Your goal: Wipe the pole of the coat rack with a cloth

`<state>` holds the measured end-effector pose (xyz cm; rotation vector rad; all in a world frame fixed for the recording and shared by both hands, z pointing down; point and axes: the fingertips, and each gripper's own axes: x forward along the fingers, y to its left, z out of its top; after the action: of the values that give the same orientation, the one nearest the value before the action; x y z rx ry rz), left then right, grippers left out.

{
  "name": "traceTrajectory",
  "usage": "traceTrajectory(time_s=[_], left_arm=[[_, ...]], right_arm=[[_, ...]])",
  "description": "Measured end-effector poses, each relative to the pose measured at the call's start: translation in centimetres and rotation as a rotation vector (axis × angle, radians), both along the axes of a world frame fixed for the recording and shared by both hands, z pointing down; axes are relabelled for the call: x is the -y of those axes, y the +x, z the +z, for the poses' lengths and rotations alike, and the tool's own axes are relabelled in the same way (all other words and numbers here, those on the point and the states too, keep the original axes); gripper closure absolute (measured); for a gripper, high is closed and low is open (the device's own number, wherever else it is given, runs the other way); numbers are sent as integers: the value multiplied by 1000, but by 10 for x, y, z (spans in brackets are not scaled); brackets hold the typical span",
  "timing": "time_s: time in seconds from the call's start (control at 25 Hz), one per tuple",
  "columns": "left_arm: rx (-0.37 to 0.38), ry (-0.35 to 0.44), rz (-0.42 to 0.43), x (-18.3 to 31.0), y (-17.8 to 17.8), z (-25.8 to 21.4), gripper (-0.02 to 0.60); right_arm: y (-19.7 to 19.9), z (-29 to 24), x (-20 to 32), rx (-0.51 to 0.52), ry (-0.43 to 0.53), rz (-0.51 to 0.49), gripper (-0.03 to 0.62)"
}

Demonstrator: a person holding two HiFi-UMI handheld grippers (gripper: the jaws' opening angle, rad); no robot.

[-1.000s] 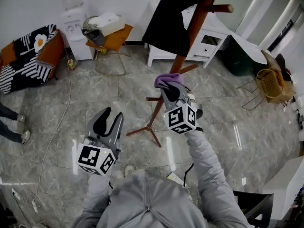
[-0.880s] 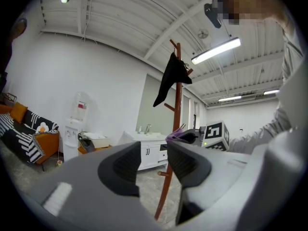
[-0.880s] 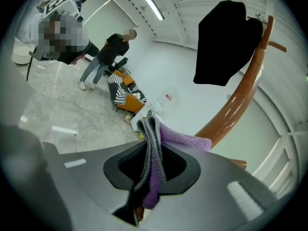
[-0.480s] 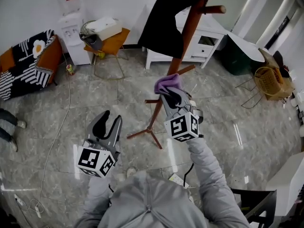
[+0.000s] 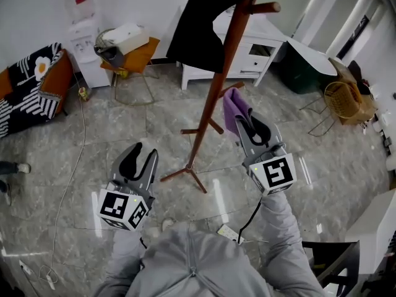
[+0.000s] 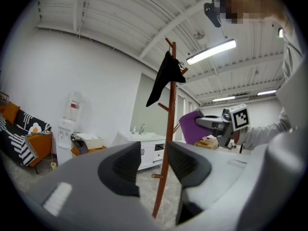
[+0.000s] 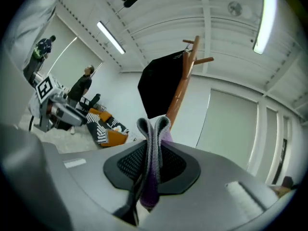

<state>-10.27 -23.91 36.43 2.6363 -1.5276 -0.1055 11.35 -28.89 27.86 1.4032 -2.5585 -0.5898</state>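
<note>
While right gripper (image 5: 250, 124) pinches cloth (image 5: 231, 106) near pole (image 5: 214, 94), left gripper (image 5: 139, 158) gapes

Open floor (image 5: 124, 135) lies all around the coat rack's pole (image 5: 212, 98), leaving its middle stretch free on both sides. A black coat (image 5: 204, 23) blocks the upper left side. Short pegs (image 5: 197, 130) and splayed feet (image 5: 175, 174) jut out lower down.
</note>
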Motion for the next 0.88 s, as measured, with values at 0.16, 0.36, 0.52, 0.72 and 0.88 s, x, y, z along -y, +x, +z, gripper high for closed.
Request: traceTrajectory(time_s=[0.16, 0.36, 0.52, 0.72, 0.88], left_arm=[[-1, -2, -1, 1, 1, 0, 403], [1, -3, -28, 0, -4, 1, 403], [2, -8, -60, 1, -15, 3, 403], [4, -20, -95, 0, -23, 5, 403], [7, -28, -110, 1, -25, 7, 403]], right_arm=[[22, -30, 7, 171, -39, -59, 537], [28, -44, 26, 337, -105, -201, 537], [22, -36, 49, 427, -189, -280, 537], [24, -6, 82, 544, -311, -271, 536], [37, 7, 97, 444, -257, -120, 537]])
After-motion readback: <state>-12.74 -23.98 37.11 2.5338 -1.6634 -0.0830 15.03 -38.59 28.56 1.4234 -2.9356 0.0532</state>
